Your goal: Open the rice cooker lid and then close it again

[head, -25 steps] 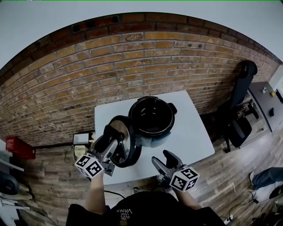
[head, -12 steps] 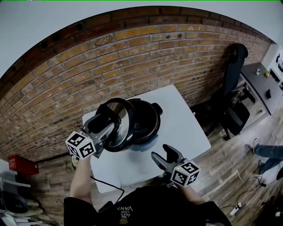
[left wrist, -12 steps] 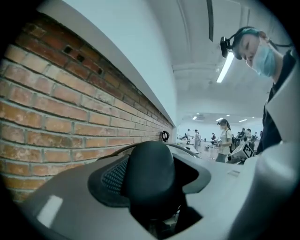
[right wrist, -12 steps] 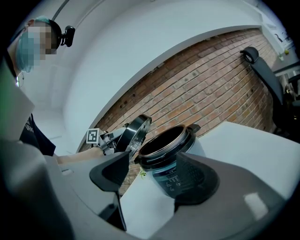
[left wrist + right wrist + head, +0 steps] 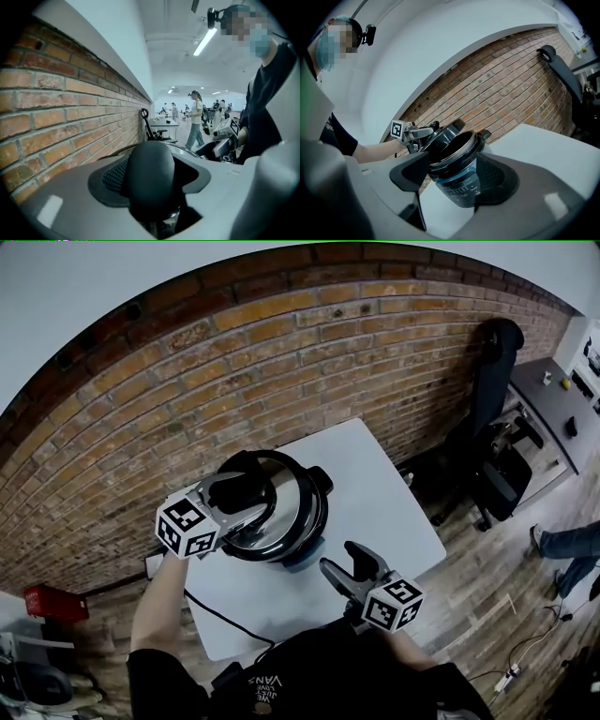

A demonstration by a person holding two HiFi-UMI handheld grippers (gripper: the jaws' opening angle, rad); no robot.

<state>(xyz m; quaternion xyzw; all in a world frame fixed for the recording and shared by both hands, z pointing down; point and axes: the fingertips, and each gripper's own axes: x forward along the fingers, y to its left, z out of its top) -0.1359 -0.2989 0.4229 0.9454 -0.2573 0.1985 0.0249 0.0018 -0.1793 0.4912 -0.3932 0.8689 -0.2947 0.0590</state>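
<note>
Opening done: my left gripper (image 5: 242, 498) pinches the lid knob (image 5: 151, 176), lid (image 5: 281, 519) tilted over the rice cooker (image 5: 461, 187), not yet seated. My right gripper (image 5: 354, 570) waits spread, empty

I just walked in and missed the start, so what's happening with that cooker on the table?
A person is working a rice cooker on the white table with two handheld tools. The left tool grips the lid by its black knob and holds it tilted over the cooker's open top, not seated yet. The right tool is open and empty, near the table's front edge.
</note>
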